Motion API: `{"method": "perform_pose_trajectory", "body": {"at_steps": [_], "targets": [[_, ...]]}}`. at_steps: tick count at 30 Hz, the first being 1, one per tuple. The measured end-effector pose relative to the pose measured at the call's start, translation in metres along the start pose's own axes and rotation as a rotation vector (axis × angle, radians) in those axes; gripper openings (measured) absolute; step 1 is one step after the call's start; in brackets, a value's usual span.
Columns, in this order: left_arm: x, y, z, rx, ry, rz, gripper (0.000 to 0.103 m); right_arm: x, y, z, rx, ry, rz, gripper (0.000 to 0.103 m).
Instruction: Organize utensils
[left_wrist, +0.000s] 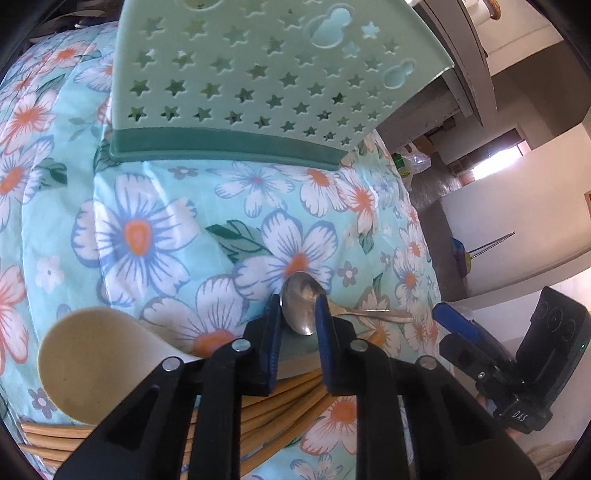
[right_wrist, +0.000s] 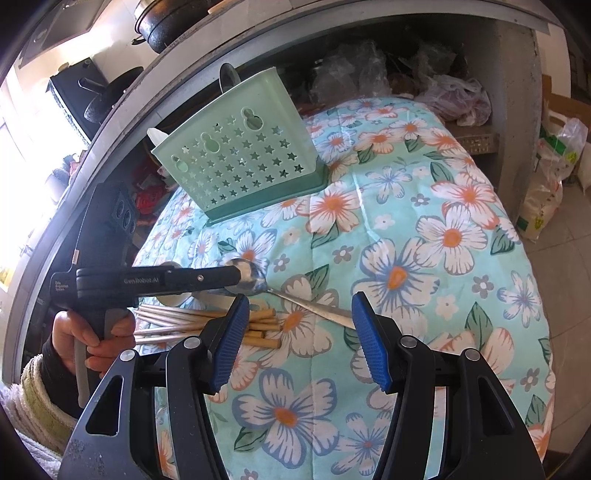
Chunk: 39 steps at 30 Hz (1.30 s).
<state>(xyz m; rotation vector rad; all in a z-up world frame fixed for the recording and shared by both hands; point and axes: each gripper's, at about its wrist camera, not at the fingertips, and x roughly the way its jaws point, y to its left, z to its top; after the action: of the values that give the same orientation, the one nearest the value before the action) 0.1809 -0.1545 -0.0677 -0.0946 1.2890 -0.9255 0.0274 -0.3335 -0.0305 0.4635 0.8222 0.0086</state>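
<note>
At the lower centre, the shiny metal spoon (left_wrist: 303, 309) is clamped by its bowl in the left gripper (left_wrist: 300, 314), probably for the pale green star-perforated plastic holder (left_wrist: 258, 74) above, while the right gripper (right_wrist: 297, 343) is held idle, jaws apart.

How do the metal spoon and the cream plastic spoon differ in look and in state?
1. The metal spoon is shiny steel with a small bowl; the cream plastic spoon is matte, with a wider, rounder bowl.
2. The left hand-held gripper has its fingers on both sides of the metal spoon's bowl; nothing grips the cream plastic spoon, which lies beside the chopsticks.
Both lie on the floral cloth.
</note>
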Motion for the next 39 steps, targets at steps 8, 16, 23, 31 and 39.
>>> {"method": "perform_pose_trajectory", "body": {"at_steps": [8,16,23,31,39], "targets": [[-0.003,0.0,-0.002,-0.03,-0.056,-0.04,0.004,-0.003,-0.002,0.0,0.003,-0.008,-0.015,0.056],[-0.055,-0.006,-0.005,-0.023,-0.25,-0.044,0.001,-0.013,0.002,0.001,-0.007,-0.039,-0.022,0.056],[-0.136,-0.002,-0.024,-0.028,-0.509,0.07,0.001,-0.014,0.027,0.009,-0.079,-0.052,0.018,0.056],[-0.228,0.038,-0.06,-0.146,-0.745,0.188,0.001,0.025,0.099,0.024,-0.199,0.033,0.217,0.054],[-0.262,0.068,-0.085,-0.232,-0.823,0.244,0.001,0.094,0.179,0.019,-0.364,0.133,0.23,0.046]]}}
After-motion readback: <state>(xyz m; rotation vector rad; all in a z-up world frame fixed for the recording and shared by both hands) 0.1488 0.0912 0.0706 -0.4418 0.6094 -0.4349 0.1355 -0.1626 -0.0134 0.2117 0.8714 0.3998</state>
